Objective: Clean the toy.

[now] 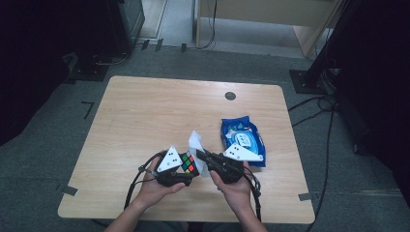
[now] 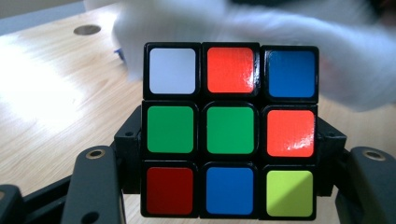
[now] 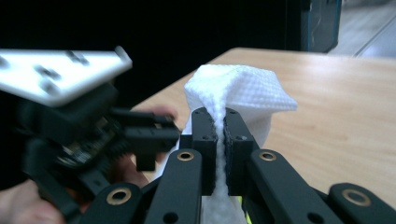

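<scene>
A scrambled Rubik's cube (image 1: 189,163) is held above the table's near edge, and my left gripper (image 1: 186,166) is shut on it. In the left gripper view the cube (image 2: 231,130) sits between the two black jaws with a green centre facing the camera. My right gripper (image 1: 202,155) is shut on a white wet wipe (image 1: 196,142), which stands just right of the cube. In the right gripper view the wipe (image 3: 236,91) is pinched between the jaws and fans out above them, with the left gripper (image 3: 154,135) close at the left. The wipe (image 2: 261,28) is a white blur behind the cube.
A blue pack of wet wipes (image 1: 241,137) lies on the wooden table (image 1: 145,111) to the right of the grippers. A round cable hole (image 1: 230,95) is near the far edge. Dark stands and cables surround the table on the floor.
</scene>
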{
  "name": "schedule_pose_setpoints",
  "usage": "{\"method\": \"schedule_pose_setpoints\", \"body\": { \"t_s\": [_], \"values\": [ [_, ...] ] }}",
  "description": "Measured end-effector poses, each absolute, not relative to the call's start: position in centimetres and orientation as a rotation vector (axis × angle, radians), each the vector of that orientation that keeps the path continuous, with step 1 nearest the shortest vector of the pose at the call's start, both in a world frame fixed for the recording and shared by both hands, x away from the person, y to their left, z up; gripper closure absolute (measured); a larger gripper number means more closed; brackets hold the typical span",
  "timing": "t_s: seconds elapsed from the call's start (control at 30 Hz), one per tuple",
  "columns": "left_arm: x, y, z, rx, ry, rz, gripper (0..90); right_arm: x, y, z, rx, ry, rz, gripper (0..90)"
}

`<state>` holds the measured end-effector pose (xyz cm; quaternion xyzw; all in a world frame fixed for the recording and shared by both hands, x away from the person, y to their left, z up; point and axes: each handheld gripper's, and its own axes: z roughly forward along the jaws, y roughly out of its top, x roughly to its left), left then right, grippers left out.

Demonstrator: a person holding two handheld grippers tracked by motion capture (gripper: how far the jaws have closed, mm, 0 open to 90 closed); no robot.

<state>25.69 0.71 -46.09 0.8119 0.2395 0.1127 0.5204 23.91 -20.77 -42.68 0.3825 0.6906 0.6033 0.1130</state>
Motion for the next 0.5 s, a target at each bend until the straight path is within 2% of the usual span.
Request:
{"method": "schedule_pose_setpoints", "body": {
  "t_s": [0.23, 0.4, 0.43, 0.5],
  "values": [
    [25.8, 1.5, -45.6, 1.924, 0.580, 0.287, 34.1, 25.0, -21.6, -44.8, 1.194, 2.018, 1.593, 86.9],
    [27.0, 2.9, -45.5, 1.874, 0.670, 0.262, 34.0, 26.4, -23.2, -47.1, 1.329, 2.024, 1.460, 85.7],
    [27.3, 3.3, -45.5, 1.864, 0.694, 0.253, 34.0, 26.5, -23.5, -47.3, 1.342, 2.009, 1.462, 81.9],
    [27.9, 4.0, -45.7, 1.849, 0.739, 0.246, 34.0, 26.5, -23.7, -47.4, 1.364, 1.976, 1.494, 65.4]
  ]
}}
